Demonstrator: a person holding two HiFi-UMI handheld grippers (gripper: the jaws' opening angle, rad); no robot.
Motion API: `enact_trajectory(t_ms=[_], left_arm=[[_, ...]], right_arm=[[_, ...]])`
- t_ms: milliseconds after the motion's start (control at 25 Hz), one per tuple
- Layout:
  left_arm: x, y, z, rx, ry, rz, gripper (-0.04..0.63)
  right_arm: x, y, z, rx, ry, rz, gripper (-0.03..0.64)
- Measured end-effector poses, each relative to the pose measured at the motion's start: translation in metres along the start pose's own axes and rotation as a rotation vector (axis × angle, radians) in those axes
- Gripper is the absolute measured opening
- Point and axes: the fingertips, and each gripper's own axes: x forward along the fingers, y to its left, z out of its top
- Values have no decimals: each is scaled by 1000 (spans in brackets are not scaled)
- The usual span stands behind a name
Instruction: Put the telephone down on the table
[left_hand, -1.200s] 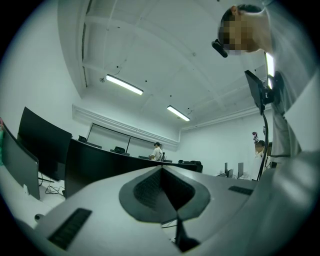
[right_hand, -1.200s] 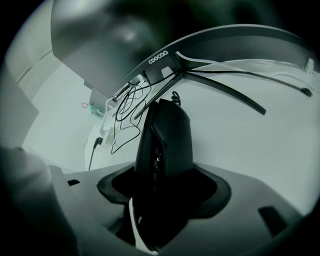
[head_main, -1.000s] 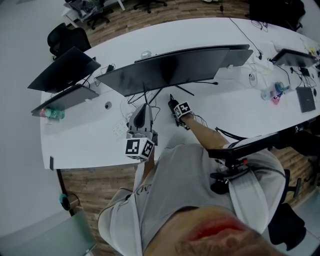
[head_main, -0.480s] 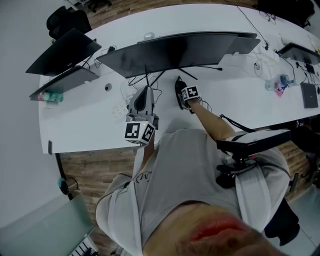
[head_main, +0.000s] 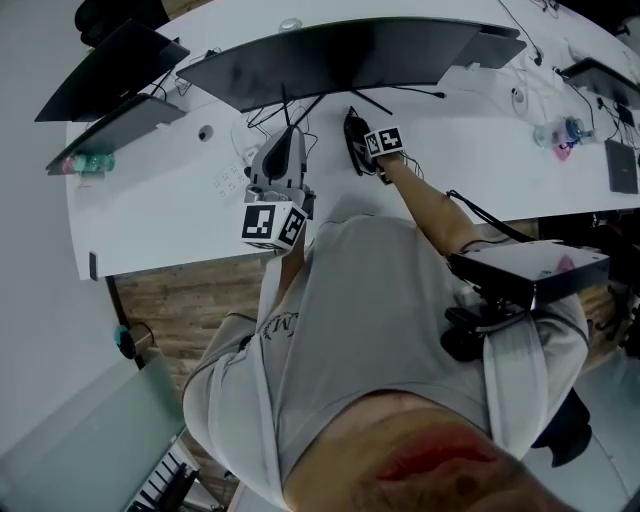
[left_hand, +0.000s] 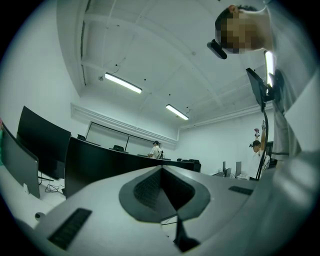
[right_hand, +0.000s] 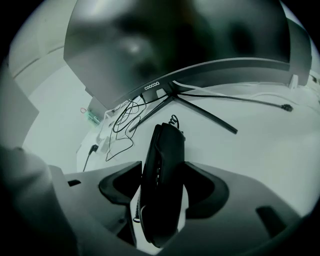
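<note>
A black telephone handset (right_hand: 162, 185) stands on edge between the jaws of my right gripper (right_hand: 161, 197), its coiled cord (right_hand: 174, 120) at the far end. The jaws are closing and both pads touch its sides. In the head view the right gripper (head_main: 353, 135) holds the handset (head_main: 354, 150) over the white table (head_main: 480, 170), just in front of the curved monitor's stand (head_main: 345, 100). My left gripper (head_main: 285, 142) hovers to its left, tilted up. Its jaws (left_hand: 162, 190) are together with nothing between them.
A wide curved monitor (head_main: 340, 55) spans the desk behind both grippers, with loose cables (head_main: 265, 110) by its stand. Two more screens (head_main: 100, 60) and a green bottle (head_main: 85, 162) are at the left. Small items and a dark tablet (head_main: 620, 165) lie at the right.
The head camera has tipped down, so the desk sits higher in the view. Both grippers keep their places before the monitor stand, and the handset stays in the right gripper.
</note>
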Motion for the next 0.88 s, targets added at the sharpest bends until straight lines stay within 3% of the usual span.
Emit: enact_trajectory(t_ms=[320, 400, 480, 640, 760, 880], left_arm=[[-10, 3, 3, 13, 10, 28, 11], [-14, 4, 2, 15, 11, 36, 11], [-17, 1, 3, 11, 17, 43, 11], [-16, -4, -2, 5, 22, 44, 11], [-13, -12, -6, 7, 29, 29, 11], [-16, -18, -7, 7, 27, 24, 11]], right_arm=[[1, 7, 2, 185, -80, 249, 267], [-3, 5, 2, 130, -81, 202, 267], [-11, -3, 0, 29, -80, 76, 267], [-16, -4, -8, -251, -6, -141, 268], [-11, 13, -1, -373, -15, -137, 264], [-7, 9, -1, -264, -6, -55, 259]])
